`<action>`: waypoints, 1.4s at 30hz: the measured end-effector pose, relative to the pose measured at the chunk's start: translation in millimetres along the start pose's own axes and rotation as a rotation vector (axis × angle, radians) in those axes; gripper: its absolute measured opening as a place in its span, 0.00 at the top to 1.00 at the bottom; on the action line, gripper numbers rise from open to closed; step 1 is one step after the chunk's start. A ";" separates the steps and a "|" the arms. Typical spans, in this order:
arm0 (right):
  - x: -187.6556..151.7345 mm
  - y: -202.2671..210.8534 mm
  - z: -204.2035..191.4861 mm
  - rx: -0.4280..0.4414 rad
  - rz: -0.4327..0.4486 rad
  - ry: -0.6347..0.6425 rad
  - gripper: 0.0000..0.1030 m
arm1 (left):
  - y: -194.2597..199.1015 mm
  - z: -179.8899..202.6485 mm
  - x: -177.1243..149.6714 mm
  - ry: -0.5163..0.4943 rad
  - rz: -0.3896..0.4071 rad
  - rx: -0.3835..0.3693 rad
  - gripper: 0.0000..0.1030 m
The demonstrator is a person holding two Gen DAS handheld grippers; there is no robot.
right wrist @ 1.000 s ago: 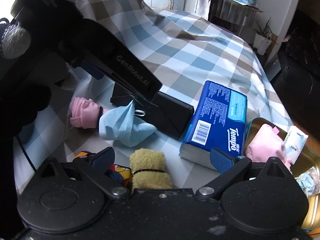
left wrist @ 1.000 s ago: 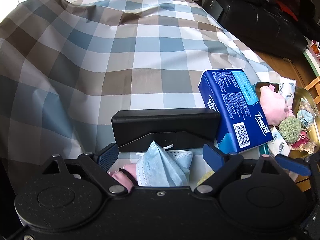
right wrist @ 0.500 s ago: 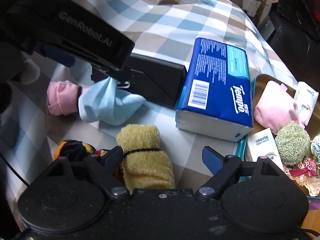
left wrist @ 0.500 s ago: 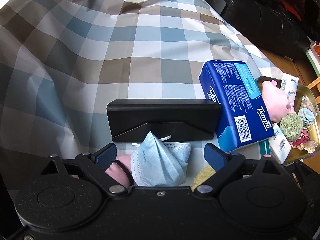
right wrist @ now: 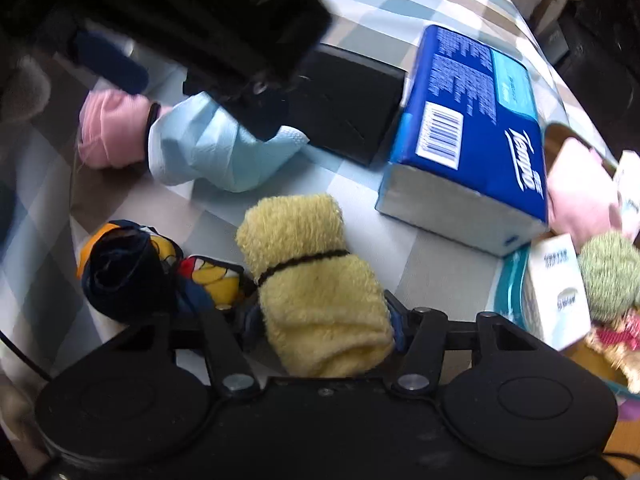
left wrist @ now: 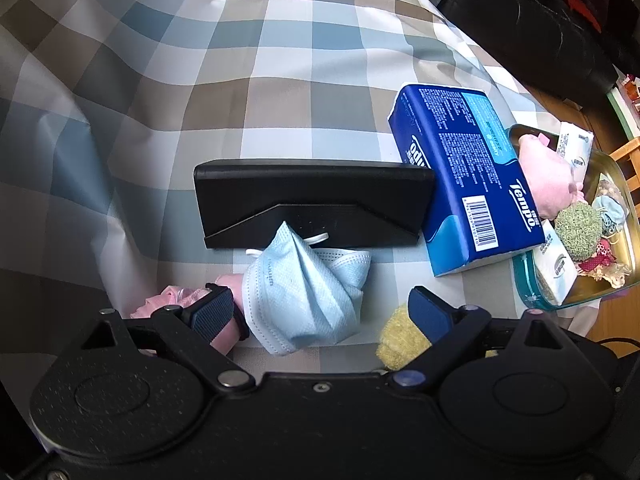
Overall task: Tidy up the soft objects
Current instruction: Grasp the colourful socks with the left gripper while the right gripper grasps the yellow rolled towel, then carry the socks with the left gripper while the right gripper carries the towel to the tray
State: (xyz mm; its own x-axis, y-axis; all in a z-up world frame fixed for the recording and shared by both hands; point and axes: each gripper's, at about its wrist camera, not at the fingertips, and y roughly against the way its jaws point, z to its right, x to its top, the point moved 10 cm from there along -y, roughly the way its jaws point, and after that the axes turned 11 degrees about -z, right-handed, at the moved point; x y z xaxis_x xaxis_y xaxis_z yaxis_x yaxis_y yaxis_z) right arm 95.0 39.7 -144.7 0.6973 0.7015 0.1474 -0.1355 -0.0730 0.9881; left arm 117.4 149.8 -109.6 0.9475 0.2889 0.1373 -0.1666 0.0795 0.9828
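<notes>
place: home living area | evidence: checked tablecloth (left wrist: 280,60); black sofa (left wrist: 540,28); tissue pack (left wrist: 468,184)

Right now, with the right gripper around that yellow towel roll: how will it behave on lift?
The yellow towel roll looks fluffy, so it will likely squash as the right gripper jaws close on it. The black band should keep it rolled. Probably light and not slippery.

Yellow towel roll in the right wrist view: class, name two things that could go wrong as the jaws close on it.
1. The yellow towel roll lies against the dark patterned bundle; the closing right gripper may snag that cloth too.
2. The jaws close on the roll's near end, so it might droop or slip when lifted toward the tray.
</notes>
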 end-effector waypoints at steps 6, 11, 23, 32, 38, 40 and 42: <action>-22.1 5.2 12.7 0.008 0.000 -0.060 0.51 | -4.6 5.8 -11.8 -0.011 -0.010 0.022 0.12; -38.8 7.9 22.0 0.031 0.003 -0.137 0.51 | -15.9 16.8 -33.7 -0.004 -0.035 0.010 0.12; -56.3 7.3 44.4 0.030 0.042 -0.286 0.51 | -25.5 11.1 -53.9 0.084 -0.060 -0.005 0.12; -56.1 6.2 43.2 0.031 0.040 -0.286 0.45 | -33.3 19.2 -62.7 0.074 -0.077 0.000 0.10; -54.1 4.2 40.7 0.040 0.035 -0.282 0.39 | -46.7 24.9 -65.2 0.050 -0.110 0.044 0.09; -53.6 3.7 40.4 0.044 0.033 -0.284 0.37 | -49.0 26.0 -65.8 0.040 -0.114 0.060 0.09; -53.1 3.3 40.4 0.048 0.032 -0.286 0.37 | -50.0 26.6 -66.1 0.037 -0.113 0.066 0.09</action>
State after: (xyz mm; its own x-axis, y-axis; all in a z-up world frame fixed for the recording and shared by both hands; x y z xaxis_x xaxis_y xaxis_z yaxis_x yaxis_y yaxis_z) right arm 85.9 -26.4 -147.5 0.8643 0.4705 0.1778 -0.1315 -0.1299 0.9828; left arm 70.3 101.3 -164.6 0.9482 0.3170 0.0214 -0.0397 0.0515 0.9979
